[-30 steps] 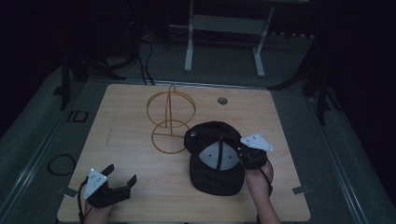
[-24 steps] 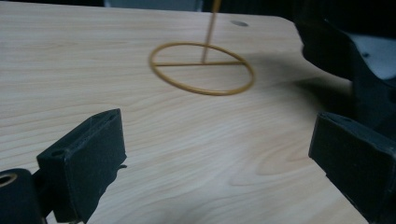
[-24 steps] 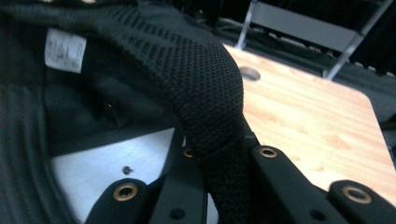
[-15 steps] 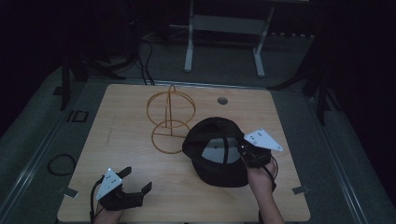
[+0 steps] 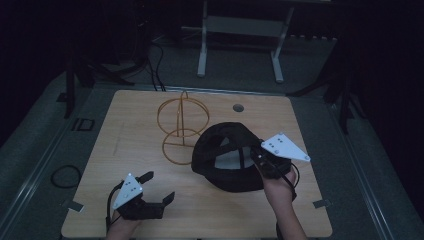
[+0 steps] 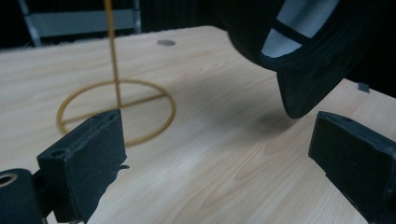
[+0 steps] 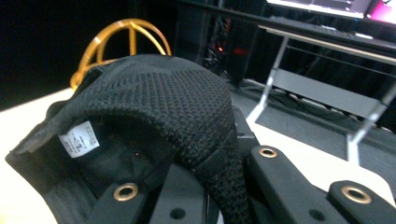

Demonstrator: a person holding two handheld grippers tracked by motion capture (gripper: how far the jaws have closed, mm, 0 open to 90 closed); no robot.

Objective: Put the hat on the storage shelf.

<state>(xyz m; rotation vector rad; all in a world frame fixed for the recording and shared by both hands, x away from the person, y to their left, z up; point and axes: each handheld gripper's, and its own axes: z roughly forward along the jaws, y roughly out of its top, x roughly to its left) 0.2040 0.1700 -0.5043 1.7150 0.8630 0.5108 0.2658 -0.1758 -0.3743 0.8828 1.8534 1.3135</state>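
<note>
Two grippers: right gripper (image 5: 260, 162) pinches the black cap (image 5: 225, 160); left gripper (image 5: 157, 187) jaws spread.

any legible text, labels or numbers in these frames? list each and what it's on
No text here can be read.
White tag sewn inside the black cap: printed lines are there, too blurred to read.
Grey three-cornered plates on the left gripper and right gripper: dots, no writing I can make out.
Gold wire stand and table: no markings visible.
</note>
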